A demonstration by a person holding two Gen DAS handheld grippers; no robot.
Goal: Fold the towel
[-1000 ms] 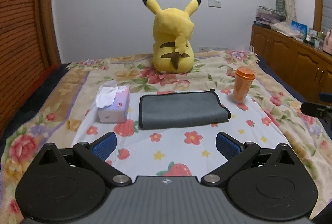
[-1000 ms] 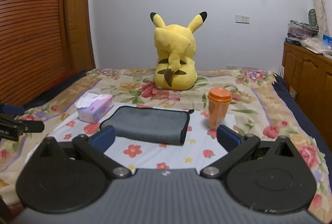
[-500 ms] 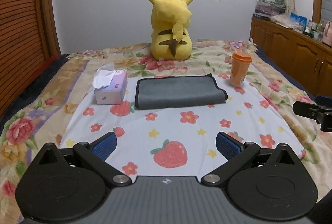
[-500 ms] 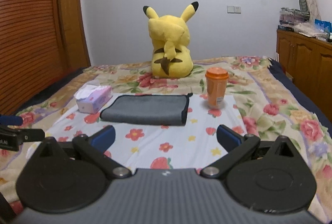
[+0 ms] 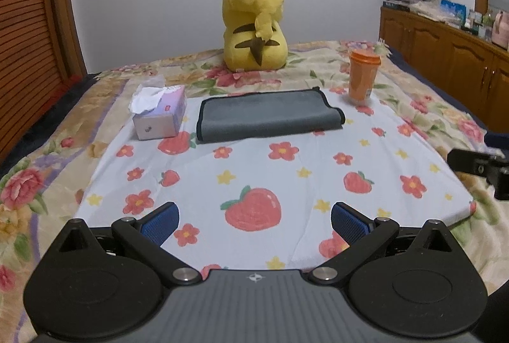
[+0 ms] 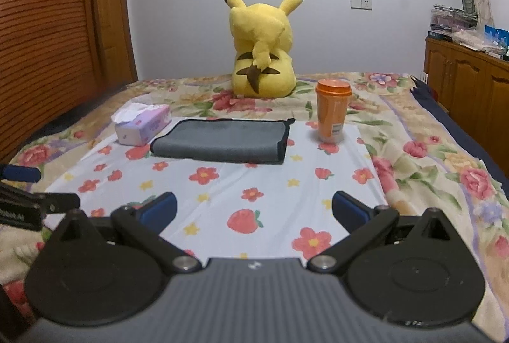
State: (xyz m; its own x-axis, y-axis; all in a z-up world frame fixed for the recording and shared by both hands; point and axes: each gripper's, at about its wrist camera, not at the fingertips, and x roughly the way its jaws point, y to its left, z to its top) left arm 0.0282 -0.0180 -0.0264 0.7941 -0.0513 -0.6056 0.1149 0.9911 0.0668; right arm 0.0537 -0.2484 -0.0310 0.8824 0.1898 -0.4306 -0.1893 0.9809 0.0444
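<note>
A grey towel with dark trim (image 5: 268, 114) lies folded flat on a white flower-and-strawberry cloth (image 5: 270, 171) on the bed; it also shows in the right wrist view (image 6: 222, 141). My left gripper (image 5: 254, 223) is open and empty, held low over the near part of the cloth, well short of the towel. My right gripper (image 6: 254, 211) is open and empty, also near the cloth's front edge. Each gripper shows at the edge of the other's view: the right one (image 5: 477, 163), the left one (image 6: 28, 199).
A tissue box (image 5: 159, 115) stands left of the towel. An orange lidded cup (image 5: 362, 74) stands to its right. A yellow Pikachu plush (image 5: 254, 24) sits behind. A wooden cabinet (image 5: 445, 56) lines the right wall, a slatted wooden door (image 6: 47, 24) the left.
Both grippers have pulled back from the towel toward the near edge of the cloth, so the towel looks farther away. The towel has not moved. Both jaws stay open.
</note>
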